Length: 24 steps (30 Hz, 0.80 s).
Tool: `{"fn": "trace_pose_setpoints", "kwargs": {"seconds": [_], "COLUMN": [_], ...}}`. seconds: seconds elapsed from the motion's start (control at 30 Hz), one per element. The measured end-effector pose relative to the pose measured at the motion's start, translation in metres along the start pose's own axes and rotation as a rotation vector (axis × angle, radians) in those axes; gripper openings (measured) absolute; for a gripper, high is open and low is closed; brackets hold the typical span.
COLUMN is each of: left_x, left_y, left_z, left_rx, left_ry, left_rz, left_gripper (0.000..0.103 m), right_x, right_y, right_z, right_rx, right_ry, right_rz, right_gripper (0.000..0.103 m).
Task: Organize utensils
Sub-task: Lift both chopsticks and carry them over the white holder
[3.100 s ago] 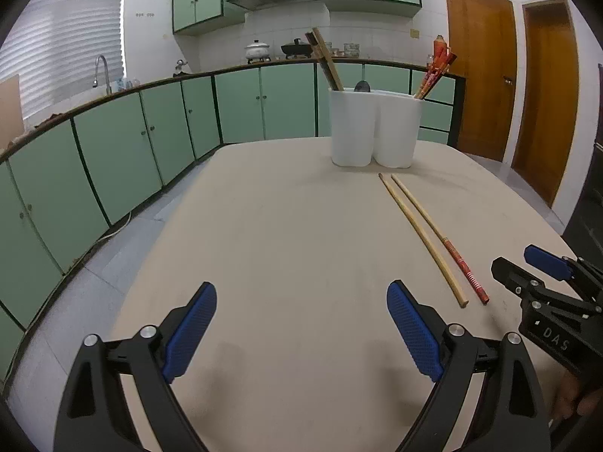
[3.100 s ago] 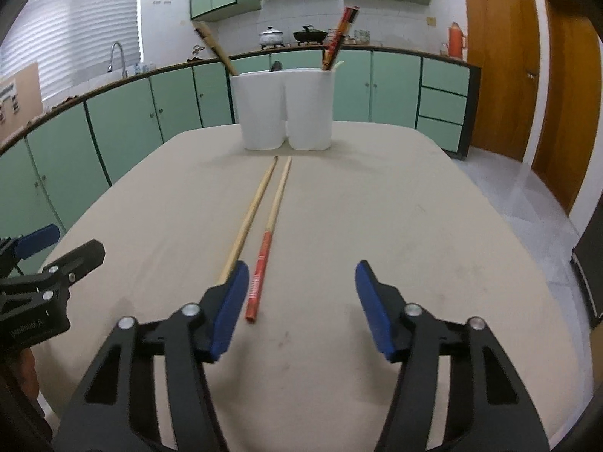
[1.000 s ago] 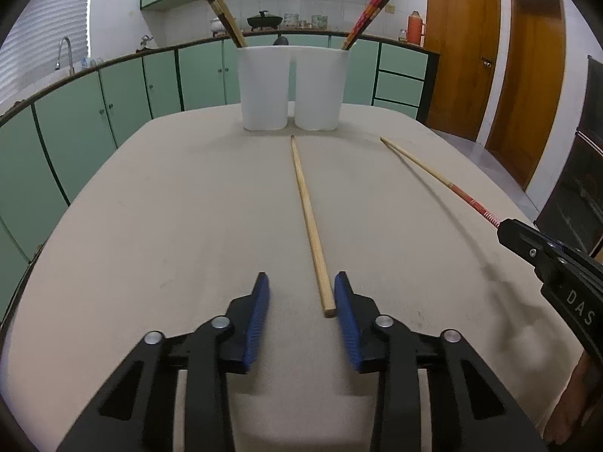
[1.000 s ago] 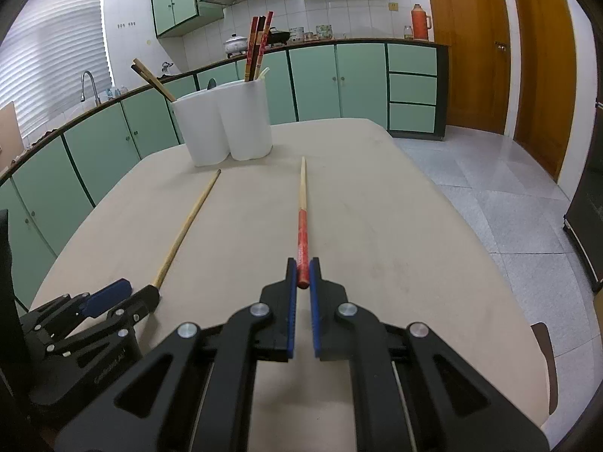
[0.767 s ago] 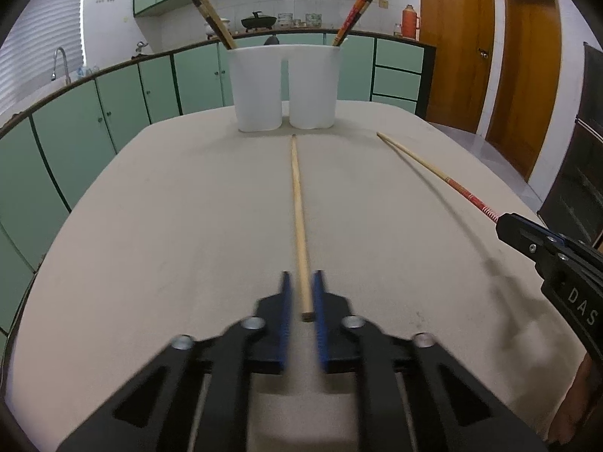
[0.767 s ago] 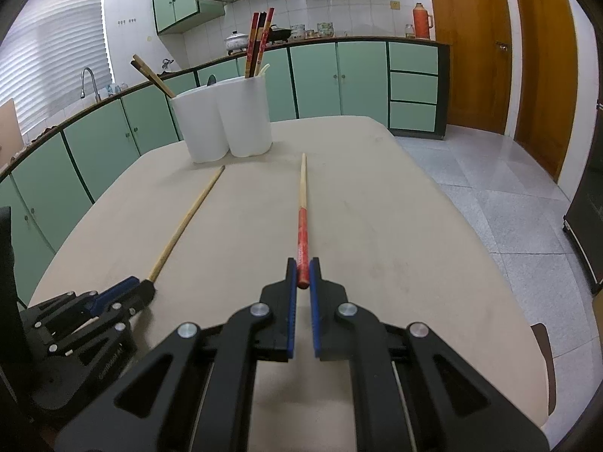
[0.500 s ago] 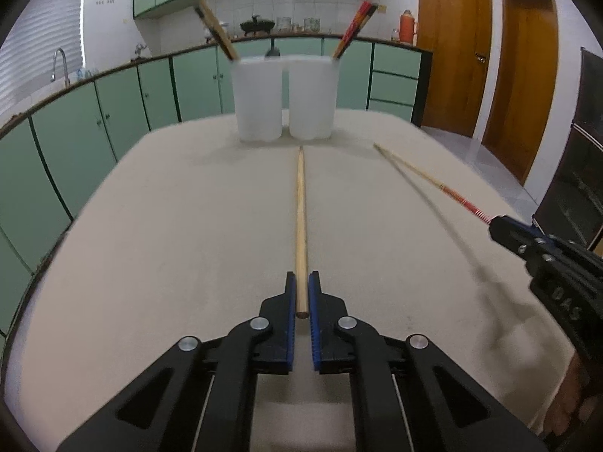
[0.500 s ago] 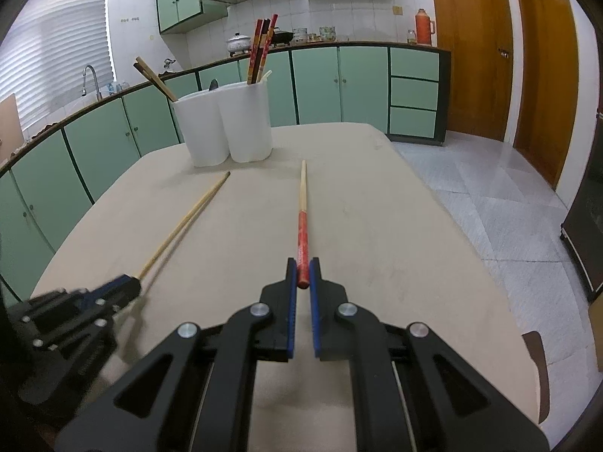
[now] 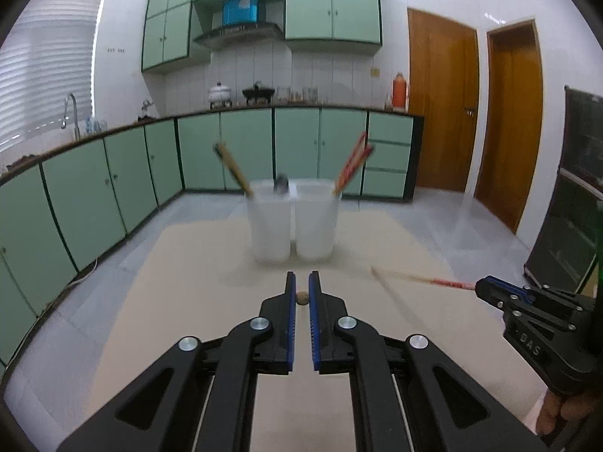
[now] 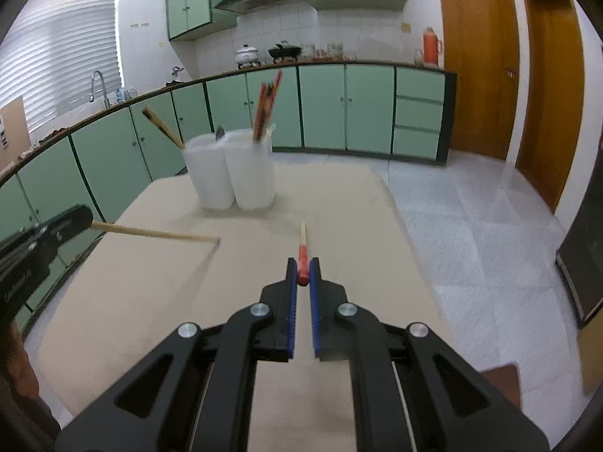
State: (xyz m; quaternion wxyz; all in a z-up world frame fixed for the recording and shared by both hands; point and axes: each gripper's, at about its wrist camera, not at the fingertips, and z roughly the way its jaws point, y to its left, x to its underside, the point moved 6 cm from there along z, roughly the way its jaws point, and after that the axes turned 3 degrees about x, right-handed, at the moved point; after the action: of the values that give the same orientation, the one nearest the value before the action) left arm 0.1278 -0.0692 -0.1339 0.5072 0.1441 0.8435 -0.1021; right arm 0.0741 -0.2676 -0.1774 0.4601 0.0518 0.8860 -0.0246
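My left gripper is shut on a plain wooden chopstick, seen end-on between the blue pads and held above the table. In the right wrist view that chopstick sticks out level from the left gripper. My right gripper is shut on a red-handled chopstick, also lifted off the table; it shows blurred in the left wrist view. Two joined white holder cups stand at the far end of the table, with wooden chopsticks in the left cup and red ones in the right.
The beige table stretches ahead to the cups. Green cabinets line the left and back walls. Tiled floor and wooden doors lie to the right. A hand holds the right gripper.
The left gripper closed on the wooden chopstick. Both grippers then rose, lifting both chopsticks off the table, so the cups and table now sit lower in both views.
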Motion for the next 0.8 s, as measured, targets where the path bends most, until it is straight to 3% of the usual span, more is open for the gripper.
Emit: {"fn": "trace_pose_setpoints", "kwargs": {"seconds": [0.13, 0.33, 0.53, 0.8], "left_x": [-0.031, -0.067, -0.087, -0.118], "left_y": [0.004, 0.011, 0.013, 0.024], "left_z": [0.002, 0.007, 0.004, -0.001], "left_rx": [0.020, 0.054, 0.067, 0.098], "left_ry": [-0.029, -0.024, -0.031, -0.059], "left_rz": [-0.011, -0.043, -0.035, -0.052], "left_gripper": [0.007, 0.007, 0.007, 0.007], "right_x": [-0.043, -0.101, -0.140, -0.193], "right_y": [0.004, 0.009, 0.016, 0.023], "right_z": [-0.016, -0.018, -0.021, -0.030], "right_rx": [-0.030, -0.131, -0.204, -0.272], "right_ry": [-0.042, 0.003, 0.015, -0.039], "right_rz": [-0.049, -0.088, -0.105, -0.100], "right_gripper": [0.005, 0.005, 0.005, 0.005]}}
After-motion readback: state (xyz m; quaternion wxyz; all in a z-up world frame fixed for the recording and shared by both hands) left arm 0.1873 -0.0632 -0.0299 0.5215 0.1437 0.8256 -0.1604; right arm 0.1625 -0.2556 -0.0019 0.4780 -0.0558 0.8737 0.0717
